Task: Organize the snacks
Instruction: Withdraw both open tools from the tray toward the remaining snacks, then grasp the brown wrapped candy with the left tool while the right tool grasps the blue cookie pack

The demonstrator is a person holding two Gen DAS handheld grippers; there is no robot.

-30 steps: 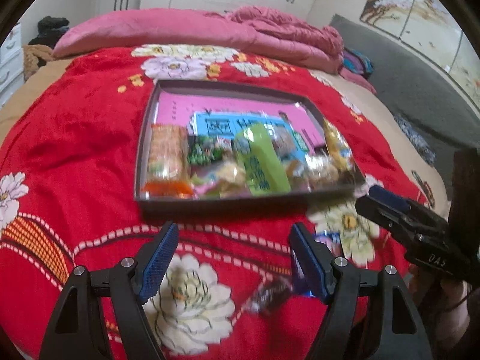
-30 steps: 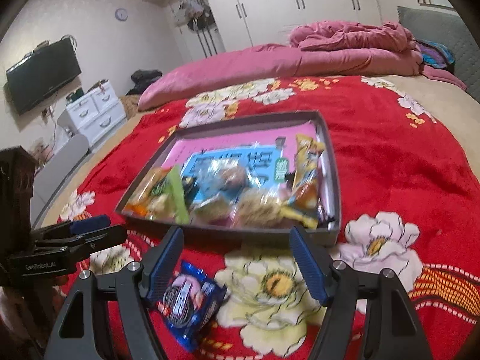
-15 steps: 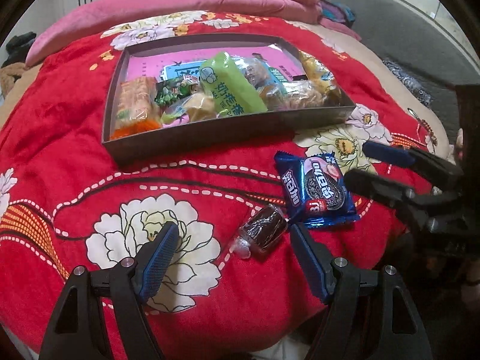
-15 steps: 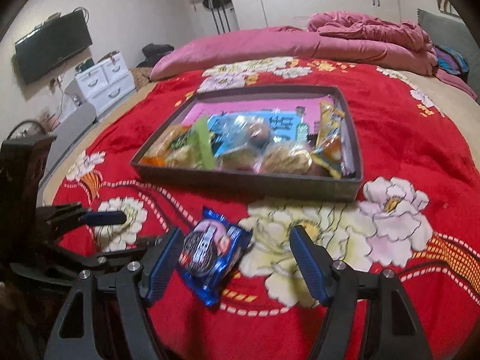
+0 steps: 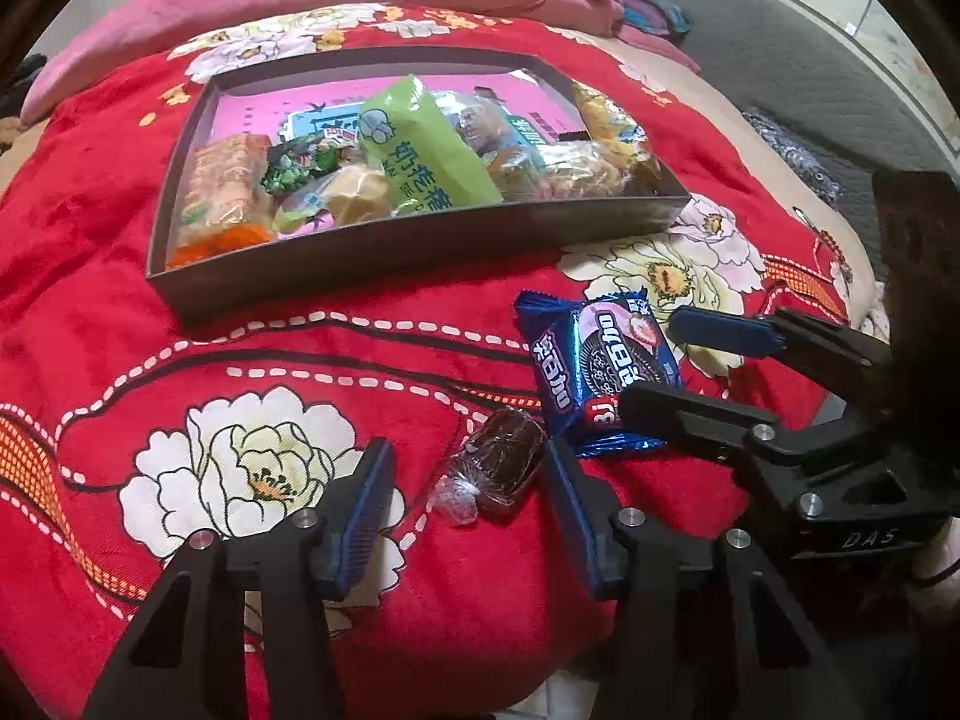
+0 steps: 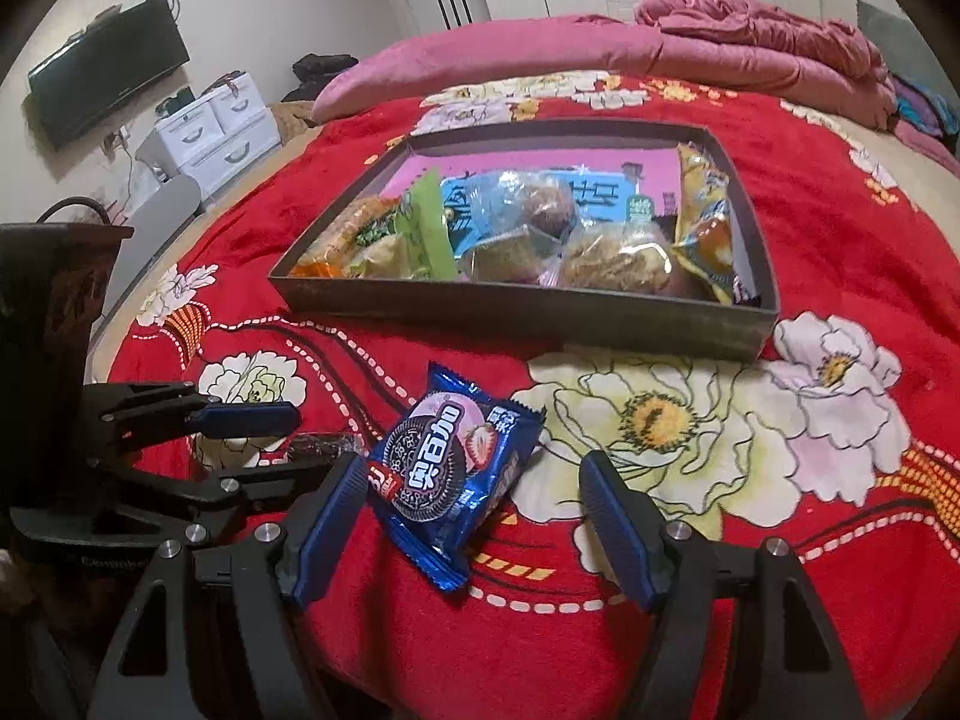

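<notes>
Looks like we're at the pickup stage for the last two loose snacks. Both sit on the red blanket (image 5: 90, 228) near the front edge of the bed, while the tray (image 5: 414, 246) further back already has a pile of packets in it.

The left gripper (image 5: 468, 501) is spread wide with nothing in it, and the brown wrapped candy (image 5: 501, 459) lies between its fingers, closer to the right-hand one. The right gripper (image 6: 474, 531) is also spread and empty, with the blue Oreo pack (image 6: 450, 468) lying flat between its fingers, nearer the left one.

My guess for the next move: each gripper drops a bit lower, centres on its snack and squeezes. The Oreo pack is flat and crinkly on soft fabric, so it'll probably need the fingers pushed down into the blanket to catch the edges. Then lift and carry to the tray.
</notes>
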